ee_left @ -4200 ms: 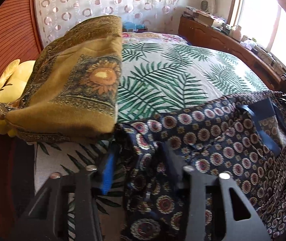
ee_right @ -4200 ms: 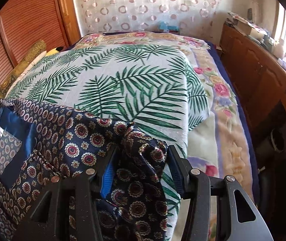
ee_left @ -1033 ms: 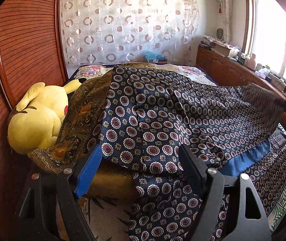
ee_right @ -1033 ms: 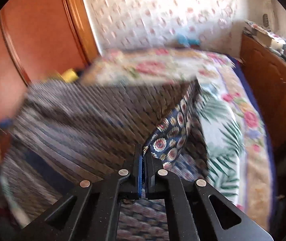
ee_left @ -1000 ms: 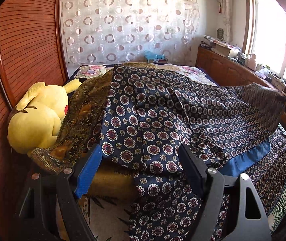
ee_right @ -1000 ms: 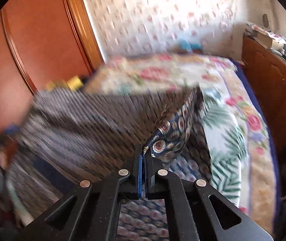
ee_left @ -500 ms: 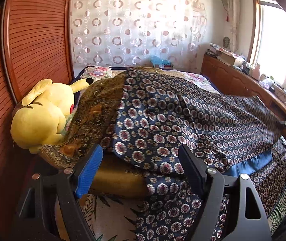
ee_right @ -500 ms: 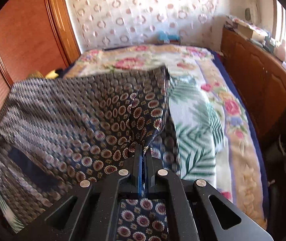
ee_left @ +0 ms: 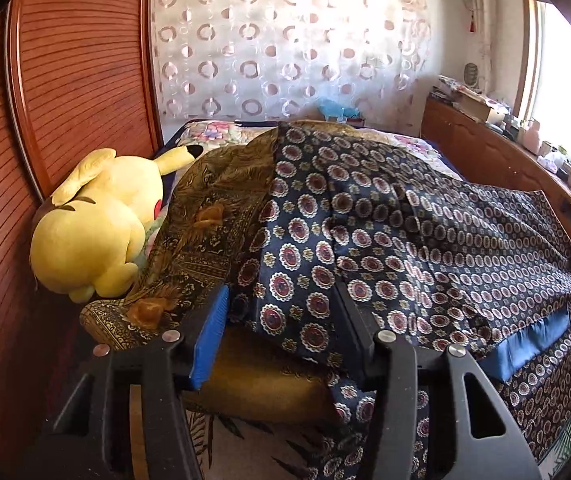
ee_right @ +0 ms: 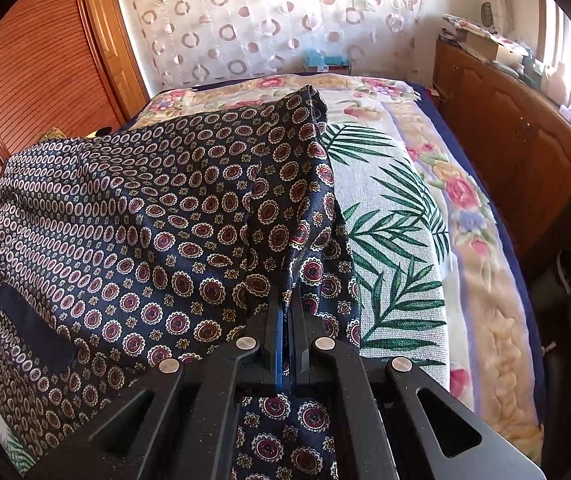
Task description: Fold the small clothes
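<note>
A navy garment with red and cream medallions [ee_left: 385,240] lies folded over across the bed, with a plain blue band [ee_left: 533,338] at its lower right. My left gripper [ee_left: 281,320] is open, its jaws wide apart, and the garment's near corner drapes between them. My right gripper [ee_right: 287,308] is shut on the garment's edge [ee_right: 289,264]; the cloth spreads away to the left in the right wrist view [ee_right: 145,232].
A mustard patterned cushion [ee_left: 213,208] lies under the garment's left side. A yellow plush toy [ee_left: 97,224] rests against the slatted wooden wall [ee_left: 65,80]. The palm-leaf bedspread [ee_right: 393,232] shows to the right. A wooden cabinet [ee_right: 525,136] runs along the right.
The garment was lifted from the bed's front and folded over toward the cushion. My left gripper stayed open and drew back slightly. My right gripper stayed shut on the edge and lowered the cloth.
</note>
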The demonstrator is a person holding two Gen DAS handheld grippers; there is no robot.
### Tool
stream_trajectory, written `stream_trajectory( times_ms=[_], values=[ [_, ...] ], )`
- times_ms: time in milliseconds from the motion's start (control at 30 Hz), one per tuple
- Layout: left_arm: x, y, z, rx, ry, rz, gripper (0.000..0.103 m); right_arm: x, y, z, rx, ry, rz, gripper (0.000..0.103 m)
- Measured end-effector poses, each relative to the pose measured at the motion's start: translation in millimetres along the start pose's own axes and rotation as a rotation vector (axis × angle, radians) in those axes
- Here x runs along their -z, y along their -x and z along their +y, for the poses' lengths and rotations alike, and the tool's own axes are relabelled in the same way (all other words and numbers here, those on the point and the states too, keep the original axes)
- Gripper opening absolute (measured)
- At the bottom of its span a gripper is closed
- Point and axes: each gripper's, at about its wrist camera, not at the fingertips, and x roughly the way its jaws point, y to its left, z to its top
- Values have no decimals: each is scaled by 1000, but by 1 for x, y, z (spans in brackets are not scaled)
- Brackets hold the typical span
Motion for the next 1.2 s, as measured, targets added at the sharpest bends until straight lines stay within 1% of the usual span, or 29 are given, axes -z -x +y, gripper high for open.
stream_trajectory(
  times_ms=[133,400,433,467,533,600,767,1000,1067,1100,1200],
  values=[
    [2,-3,0,-4,-4,7,53,3,-7,3,2,7,-3,1],
    [2,-5,-2,-11,-11,15,53,5,-3,1,1,12,-11,1],
    [2,-6,-1,-15,-10,17,51,5,-3,1,1,14,-11,1],
    [2,-6,-1,-21,-8,19,46,6,-3,1,1,16,-12,1],
    [3,-7,0,-15,-2,33,10,7,-3,2,4,26,-14,1],
    [5,-5,0,-1,-4,35,4,8,-2,2,-1,27,-15,1],
    [16,15,-10,18,-38,15,2,10,10,1,-24,29,-38,1],
    [33,49,-14,97,-7,-31,2,14,51,-5,-33,35,-104,1],
    [35,60,-12,138,10,-45,2,17,60,-7,-38,33,-114,1],
    [36,65,-12,146,13,-48,2,19,65,-9,-39,31,-118,1],
    [45,79,-13,147,-15,-49,2,28,74,-14,-39,22,-123,1]
  ],
)
